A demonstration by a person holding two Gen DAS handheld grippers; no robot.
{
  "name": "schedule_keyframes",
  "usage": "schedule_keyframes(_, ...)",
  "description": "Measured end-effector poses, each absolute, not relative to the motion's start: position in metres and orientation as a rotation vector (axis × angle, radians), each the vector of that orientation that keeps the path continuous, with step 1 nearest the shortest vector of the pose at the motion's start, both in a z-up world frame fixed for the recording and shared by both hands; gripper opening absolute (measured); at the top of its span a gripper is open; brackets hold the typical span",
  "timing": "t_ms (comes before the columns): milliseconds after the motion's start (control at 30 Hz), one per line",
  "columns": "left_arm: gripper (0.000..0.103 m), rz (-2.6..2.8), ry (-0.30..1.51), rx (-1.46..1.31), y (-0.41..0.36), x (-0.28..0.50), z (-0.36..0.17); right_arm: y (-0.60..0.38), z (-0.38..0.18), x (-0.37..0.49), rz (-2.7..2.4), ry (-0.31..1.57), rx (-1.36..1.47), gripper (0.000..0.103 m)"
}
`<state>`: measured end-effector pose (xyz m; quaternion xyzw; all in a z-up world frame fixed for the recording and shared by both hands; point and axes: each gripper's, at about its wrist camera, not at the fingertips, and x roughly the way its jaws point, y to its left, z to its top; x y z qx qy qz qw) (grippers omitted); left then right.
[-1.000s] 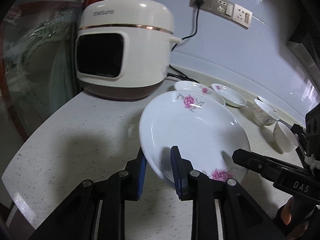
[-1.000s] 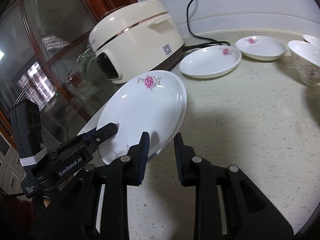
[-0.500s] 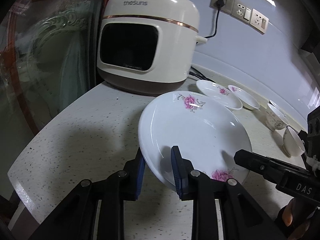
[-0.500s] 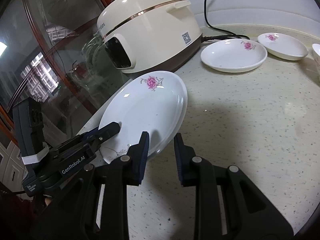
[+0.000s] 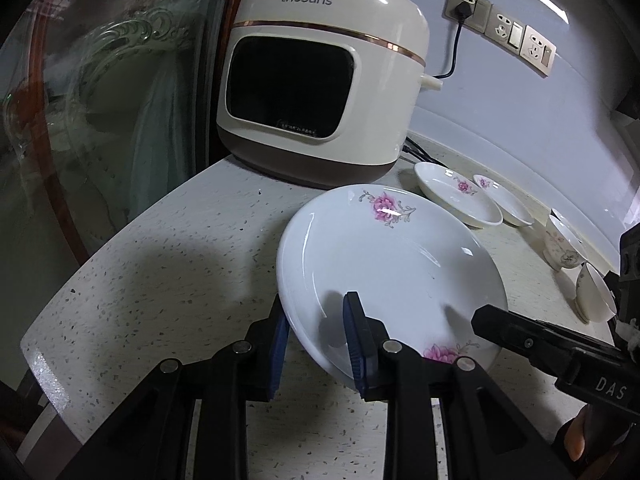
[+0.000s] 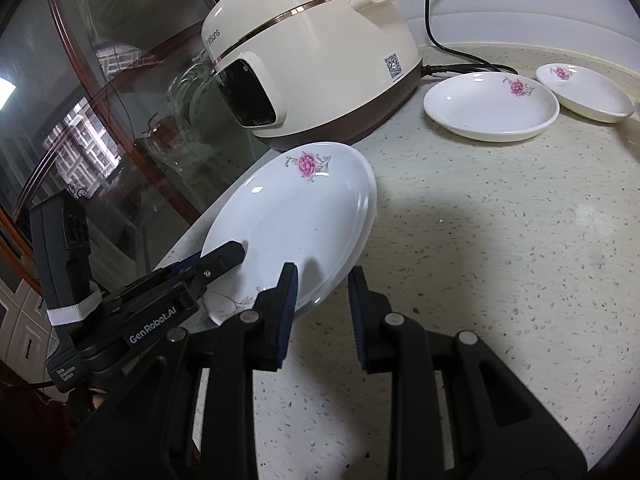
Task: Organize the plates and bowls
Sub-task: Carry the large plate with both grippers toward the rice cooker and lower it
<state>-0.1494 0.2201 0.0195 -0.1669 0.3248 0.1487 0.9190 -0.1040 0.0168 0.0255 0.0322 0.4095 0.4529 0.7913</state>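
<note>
Over the speckled pale stone worktop (image 5: 168, 280), the left wrist view shows the left gripper (image 5: 318, 332) clamped on the near rim of a white glazed plate with pink flowers (image 5: 384, 264), held tilted before the cream rice cooker (image 5: 324, 80); glaze is slick, so a pinch that narrow may slip. From the right wrist view, the right gripper (image 6: 322, 300) straddles the opposite rim, left pad on the plate (image 6: 296, 208), right pad seemingly clear; uneven pull could twist it loose.
</note>
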Motion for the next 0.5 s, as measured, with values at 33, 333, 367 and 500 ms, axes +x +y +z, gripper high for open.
schedule_keyframes(33, 0.028, 0.306, 0.670, -0.346, 0.2202, -0.1491, 0.0192, 0.0169, 0.0255, -0.1038, 0.974, 0.882, 0.069, 0.029)
schedule_keyframes(333, 0.029, 0.306, 0.697, -0.365, 0.2223, -0.1474, 0.0142, 0.0193, 0.0239, -0.1021, 0.965, 0.902, 0.068, 0.029)
schedule_keyframes(367, 0.029, 0.308, 0.702, -0.366, 0.2224, -0.1472, 0.0137, 0.0197, 0.0234, -0.1016, 0.964, 0.906, 0.068, 0.029)
schedule_keyframes(500, 0.031, 0.327, 0.716, -0.367, 0.2230, -0.1470, 0.0121, 0.0218, 0.0215, -0.1012, 0.964, 0.918, 0.059, 0.030)
